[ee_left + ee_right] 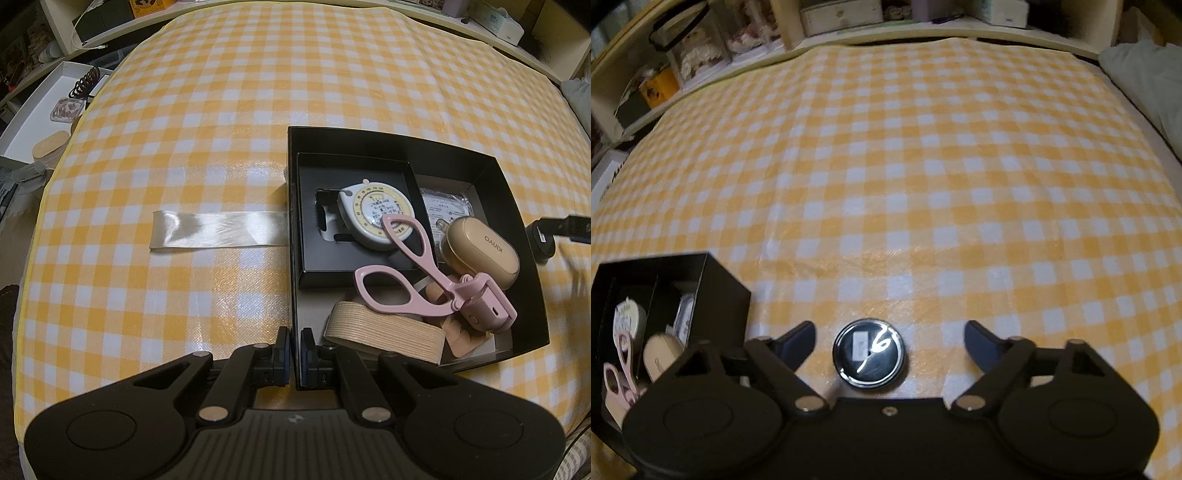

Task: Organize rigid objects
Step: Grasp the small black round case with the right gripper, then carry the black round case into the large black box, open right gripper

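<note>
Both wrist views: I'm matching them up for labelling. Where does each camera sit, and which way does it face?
Left wrist: rides the left gripper, looking forward over the checked cloth; its fingers pinch the black box wall.
Right wrist: rides the right gripper, facing along the cloth; open fingers flank a round black tin.
Shared: the black box, pink eyelash curler and cloth.

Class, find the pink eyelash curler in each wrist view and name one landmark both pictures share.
Left wrist: pink eyelash curler lies right of centre, across the items in the black box.
Right wrist: its handles show at bottom left, inside the box.
Shared landmark: the black box.
</note>
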A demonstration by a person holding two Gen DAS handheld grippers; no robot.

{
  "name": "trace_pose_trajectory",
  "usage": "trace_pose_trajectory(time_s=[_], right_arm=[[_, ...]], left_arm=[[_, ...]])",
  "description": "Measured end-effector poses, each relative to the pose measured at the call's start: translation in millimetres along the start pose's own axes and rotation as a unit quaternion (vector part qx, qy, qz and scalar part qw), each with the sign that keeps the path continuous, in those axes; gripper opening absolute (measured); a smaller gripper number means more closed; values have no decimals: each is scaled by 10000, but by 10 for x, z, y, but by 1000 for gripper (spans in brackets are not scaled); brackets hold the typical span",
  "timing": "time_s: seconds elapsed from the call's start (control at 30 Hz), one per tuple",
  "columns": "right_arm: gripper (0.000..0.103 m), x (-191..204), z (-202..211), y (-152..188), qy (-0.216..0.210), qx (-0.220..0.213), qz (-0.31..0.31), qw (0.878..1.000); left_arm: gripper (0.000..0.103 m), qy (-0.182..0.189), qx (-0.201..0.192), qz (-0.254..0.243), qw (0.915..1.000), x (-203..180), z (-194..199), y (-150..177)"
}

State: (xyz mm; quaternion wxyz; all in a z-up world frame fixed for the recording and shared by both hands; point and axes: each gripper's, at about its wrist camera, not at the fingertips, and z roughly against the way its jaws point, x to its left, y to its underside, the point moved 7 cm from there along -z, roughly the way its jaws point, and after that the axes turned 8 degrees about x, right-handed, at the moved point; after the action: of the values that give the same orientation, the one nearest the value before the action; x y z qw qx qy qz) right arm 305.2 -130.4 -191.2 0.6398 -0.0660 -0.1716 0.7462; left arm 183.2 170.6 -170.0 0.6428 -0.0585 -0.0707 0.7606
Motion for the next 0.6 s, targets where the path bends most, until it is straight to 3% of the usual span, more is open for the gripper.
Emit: trace_pose_trajectory(time_s=[0.23, 0.3, 0.37, 0.5, 0.6], right_arm=[[72, 111, -187, 15, 107, 143, 261, 9995], [56, 113, -258, -1, 130, 160, 235, 9995], [50, 146, -353, -13, 85, 194, 267, 9994], [50, 187, -352, -73, 108, -35, 390, 9992], [50, 225, -133, -199, -203, -361, 271, 9988]], left_arm=[[7, -1, 0, 0, 10000, -4, 1, 0], [7, -4, 2, -2, 10000, -6, 1, 0], [7, -4, 1, -1, 10000, -5, 2, 0], [7, 2, 5, -4, 10000, -3, -8, 0], [7, 2, 5, -2, 10000, -5, -9, 0]])
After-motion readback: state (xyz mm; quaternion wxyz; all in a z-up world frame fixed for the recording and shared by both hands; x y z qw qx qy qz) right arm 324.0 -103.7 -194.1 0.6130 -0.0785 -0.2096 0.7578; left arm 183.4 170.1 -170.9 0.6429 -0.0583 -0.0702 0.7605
